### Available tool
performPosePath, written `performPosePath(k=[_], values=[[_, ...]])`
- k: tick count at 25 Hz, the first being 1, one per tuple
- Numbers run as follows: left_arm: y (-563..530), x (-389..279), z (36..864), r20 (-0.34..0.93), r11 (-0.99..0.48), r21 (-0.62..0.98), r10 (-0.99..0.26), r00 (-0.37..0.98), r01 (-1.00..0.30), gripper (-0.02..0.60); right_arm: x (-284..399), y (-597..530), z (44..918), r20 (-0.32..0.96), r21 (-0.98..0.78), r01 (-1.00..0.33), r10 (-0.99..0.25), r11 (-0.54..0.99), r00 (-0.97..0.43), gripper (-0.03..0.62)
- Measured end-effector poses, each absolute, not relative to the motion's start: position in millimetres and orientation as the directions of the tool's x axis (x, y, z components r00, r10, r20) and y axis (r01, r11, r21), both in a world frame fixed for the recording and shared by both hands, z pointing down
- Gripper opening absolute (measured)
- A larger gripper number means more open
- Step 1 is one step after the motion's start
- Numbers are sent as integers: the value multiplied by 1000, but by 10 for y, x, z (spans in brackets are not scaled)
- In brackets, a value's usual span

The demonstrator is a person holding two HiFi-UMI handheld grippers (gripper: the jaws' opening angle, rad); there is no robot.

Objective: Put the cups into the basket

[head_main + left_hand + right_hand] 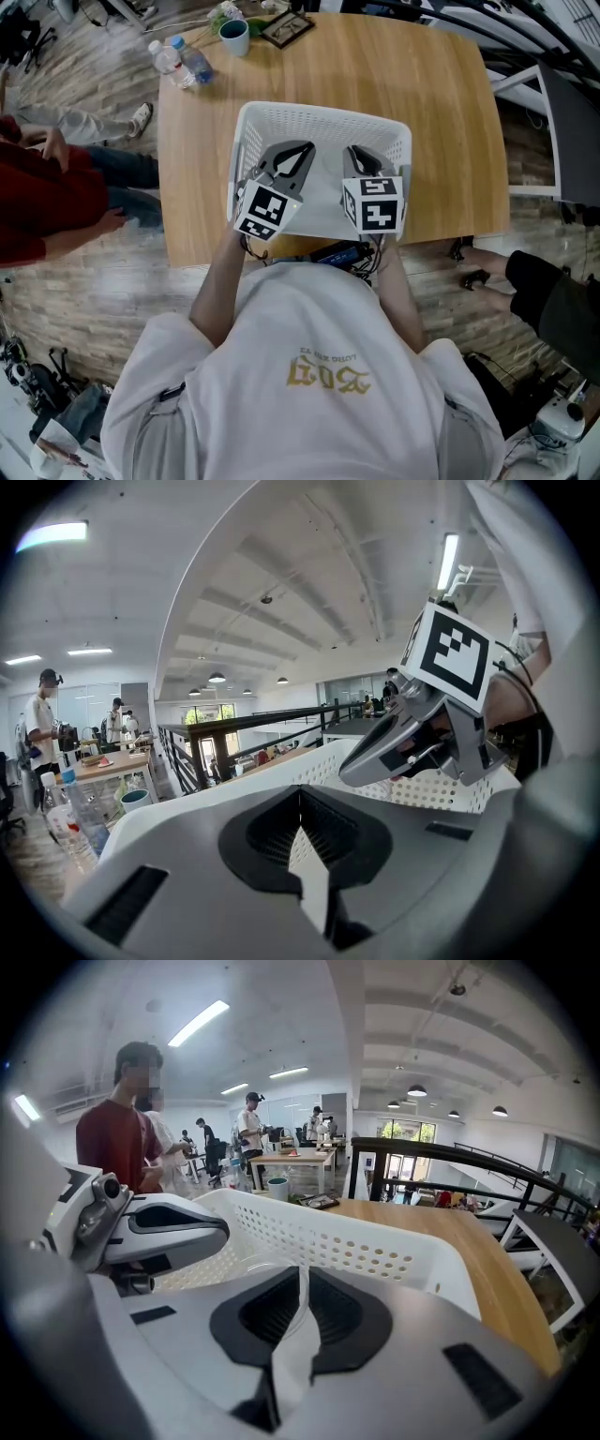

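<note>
A white perforated basket stands on the wooden table, and both grippers reach down into its near half. My left gripper is shut with nothing between its jaws; in its own view only the basket wall shows beyond. My right gripper is beside it, and in its own view the jaws pinch the thin wall of a clear plastic cup low inside the basket. A teal cup stands at the table's far edge.
Two plastic bottles and a dark picture frame lie at the table's far side beside the teal cup. A person in red sits left of the table and another in black at the right.
</note>
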State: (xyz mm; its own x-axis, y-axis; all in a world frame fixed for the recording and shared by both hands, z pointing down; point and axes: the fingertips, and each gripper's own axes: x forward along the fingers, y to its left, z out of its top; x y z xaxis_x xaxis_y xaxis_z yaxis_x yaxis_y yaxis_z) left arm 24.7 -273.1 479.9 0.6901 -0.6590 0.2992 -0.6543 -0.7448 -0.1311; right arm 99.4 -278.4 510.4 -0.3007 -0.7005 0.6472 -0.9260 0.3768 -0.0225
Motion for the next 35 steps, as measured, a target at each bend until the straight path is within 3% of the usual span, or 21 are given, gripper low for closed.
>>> performPosePath(k=[11, 14, 35], values=[[-2719, 267, 4779, 291, -750, -125, -654, 699, -650, 9, 999, -2778, 5122, 655, -25, -926, -693, 377, -300, 35], [-2725, 269, 4788, 294, -751, -124, -653, 698, -649, 9, 1015, -2778, 5160, 665, -58, -927, -678, 370, -312, 94], [-2740, 270, 4730, 272, -745, -120, -660, 700, -656, 9, 1089, -2756, 5108, 654, -71, -941, -696, 331, -295, 123]])
